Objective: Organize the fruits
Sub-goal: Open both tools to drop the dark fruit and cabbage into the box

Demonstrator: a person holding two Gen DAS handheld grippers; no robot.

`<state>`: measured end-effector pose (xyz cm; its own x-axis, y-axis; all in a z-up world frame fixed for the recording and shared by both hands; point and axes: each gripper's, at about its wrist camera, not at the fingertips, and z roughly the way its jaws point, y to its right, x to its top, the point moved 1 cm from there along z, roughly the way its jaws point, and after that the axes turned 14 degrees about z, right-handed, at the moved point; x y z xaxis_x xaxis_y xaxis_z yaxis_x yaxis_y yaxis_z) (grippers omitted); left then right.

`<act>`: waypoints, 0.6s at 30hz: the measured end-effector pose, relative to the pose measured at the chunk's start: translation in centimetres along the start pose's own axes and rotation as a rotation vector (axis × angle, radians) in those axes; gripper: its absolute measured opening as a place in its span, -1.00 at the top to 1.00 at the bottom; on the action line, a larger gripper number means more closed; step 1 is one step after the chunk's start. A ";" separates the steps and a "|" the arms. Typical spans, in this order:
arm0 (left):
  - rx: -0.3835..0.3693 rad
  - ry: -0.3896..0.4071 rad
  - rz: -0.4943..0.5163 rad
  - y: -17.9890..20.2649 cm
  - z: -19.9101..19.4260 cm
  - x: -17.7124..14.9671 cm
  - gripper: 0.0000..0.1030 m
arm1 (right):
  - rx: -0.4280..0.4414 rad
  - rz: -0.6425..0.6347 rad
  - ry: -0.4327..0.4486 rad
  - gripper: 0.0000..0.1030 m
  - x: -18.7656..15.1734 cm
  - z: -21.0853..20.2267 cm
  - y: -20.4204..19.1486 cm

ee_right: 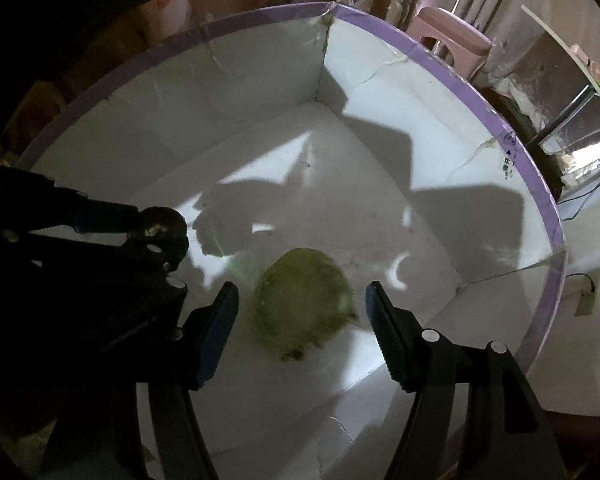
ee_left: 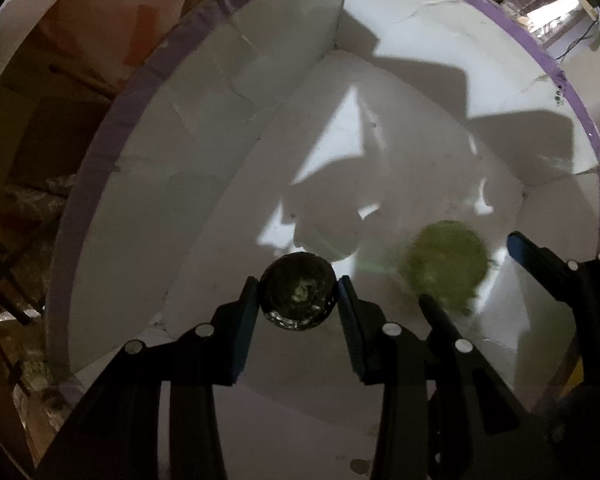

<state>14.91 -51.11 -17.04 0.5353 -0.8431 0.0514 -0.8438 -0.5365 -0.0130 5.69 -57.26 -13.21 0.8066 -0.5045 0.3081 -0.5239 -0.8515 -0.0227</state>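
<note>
Both wrist views look down into a white box (ee_left: 204, 184) with a purple-taped rim, its floor crossed by hard shadows of the two tools.

Left wrist view only: the dark round fruit (ee_left: 298, 291) end-on, with a pale patch at its centre. Kind of fruit cannot be told. The left gripper (ee_left: 298, 294) pinches it at a narrow gap, both blue pads touching its sides. The fruit sits above the box floor, near the left-hand wall. To its right lies the green fruit (ee_left: 444, 266), blurred, with the right gripper's dark fingers either side of it.

Right wrist view only: surroundings beyond the box, namely a pink stool (ee_right: 454, 30) past the far rim and a glass-topped shelf (ee_right: 572, 92) at right. A dark sleeve fills the upper left corner. The green fruit (ee_right: 304, 302) shows as a fuzzy, yellow-green lump with a small stem-like tag at its lower edge; it is motion-blurred. It lies low in the box; whether it rests on the floor cannot be told.

The right gripper (ee_right: 302, 320) stands wide, its fingers (ee_right: 384, 328) clear of the green fruit on both sides, no contact. The left gripper (ee_right: 160, 236) enters from the left edge with the dark round fruit (ee_right: 162, 220) at its tip, well apart from the green one.
</note>
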 end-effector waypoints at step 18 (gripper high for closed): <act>-0.018 -0.009 -0.022 -0.6 0.8 0.6 0.10 | 0.003 0.013 0.019 -0.57 0.3 -0.5 0.6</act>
<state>15.79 -51.36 -17.85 0.5543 -0.8312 0.0428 -0.8321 -0.5546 0.0056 5.49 -57.82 -12.70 0.7946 -0.5125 0.3255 -0.5333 -0.8454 -0.0292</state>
